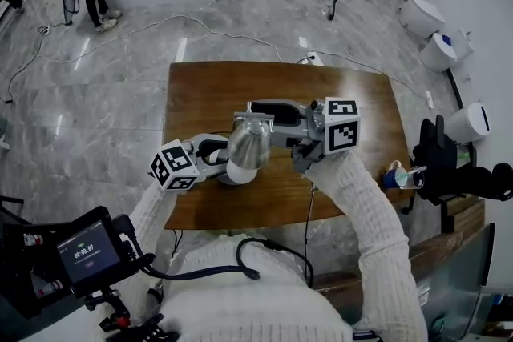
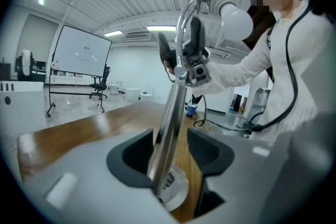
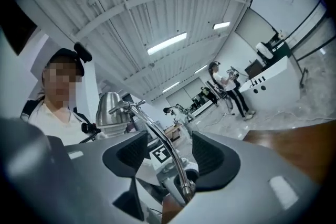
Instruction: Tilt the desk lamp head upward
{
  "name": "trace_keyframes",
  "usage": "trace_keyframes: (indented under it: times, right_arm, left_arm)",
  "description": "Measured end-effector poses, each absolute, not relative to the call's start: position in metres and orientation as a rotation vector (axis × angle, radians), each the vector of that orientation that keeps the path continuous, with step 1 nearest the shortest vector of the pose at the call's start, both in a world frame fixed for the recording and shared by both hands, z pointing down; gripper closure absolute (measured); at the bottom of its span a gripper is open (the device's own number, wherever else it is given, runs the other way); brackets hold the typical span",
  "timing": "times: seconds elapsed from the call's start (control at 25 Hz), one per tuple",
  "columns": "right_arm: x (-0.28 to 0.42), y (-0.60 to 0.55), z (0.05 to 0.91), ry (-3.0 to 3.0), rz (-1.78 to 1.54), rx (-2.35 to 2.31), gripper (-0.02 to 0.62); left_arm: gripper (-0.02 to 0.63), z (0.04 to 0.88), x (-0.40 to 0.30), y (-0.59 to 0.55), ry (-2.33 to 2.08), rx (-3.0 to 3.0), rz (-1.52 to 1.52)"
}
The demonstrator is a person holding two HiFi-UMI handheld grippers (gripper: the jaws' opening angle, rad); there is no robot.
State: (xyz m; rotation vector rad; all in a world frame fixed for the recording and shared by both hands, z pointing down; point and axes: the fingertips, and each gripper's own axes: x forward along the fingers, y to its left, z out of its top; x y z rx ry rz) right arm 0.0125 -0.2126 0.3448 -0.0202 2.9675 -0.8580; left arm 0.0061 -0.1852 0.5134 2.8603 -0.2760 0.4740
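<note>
**Lighting:** bright, even, indoor.
**Source:** ceiling strip lights (image 3: 167, 43), high above and beyond the jaws of the right gripper (image 3: 169, 152). A further strip lies far beyond the jaws of the left gripper (image 2: 170, 152).
**Glare:** pale streaks on the polished floor (image 1: 96, 84). Bright highlights run along the chrome lamp stem (image 2: 168, 113) between the left jaws and sit on the lamp head (image 3: 107, 110) up-left of the right jaws.
**Shadows:** soft, faint.
**Focus:** jaw bodies nearest each lens are blurred; the background is sharper.
**Distortion:** strong fisheye bending, with dark rounded corners in both gripper views.
</note>
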Motion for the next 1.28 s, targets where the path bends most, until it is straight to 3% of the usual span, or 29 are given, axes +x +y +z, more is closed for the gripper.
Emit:
trace_keyframes:
  times: [0.12,0.24,0.48,0.68,0.92,1.28]
  right_arm:
    - [0.040,-0.222,0.357,2.897,-0.774,-0.276,0.360]
    - [0.070,-0.228,0.379,2.768,-0.595,-0.688,0.509]
    - [0.087,-0.157,0.401,2.685,-0.450,-1.019,0.595]
    - [0.066,-0.103,0.423,2.850,-0.239,-1.341,0.595]
    - [0.047,-0.055,0.456,2.787,-0.396,-1.645,0.597]
    - [0.024,-0.023,0.467,2.775,-0.422,-1.746,0.597]
  left_arm:
    - [0.407,0.500,-0.008,-0.183,-0.373,2.809,0.303]
    - [0.407,0.485,-0.030,-0.173,-0.481,2.747,0.111]
    - [0.447,0.446,-0.039,-0.123,-0.763,2.720,-0.050]
    - [0.597,0.460,-0.046,-0.106,-1.042,2.522,-0.020]
    - [0.597,0.464,-0.047,-0.070,-1.114,2.457,0.134]
    - [0.598,0.465,-0.033,-0.038,-1.126,2.516,0.226]
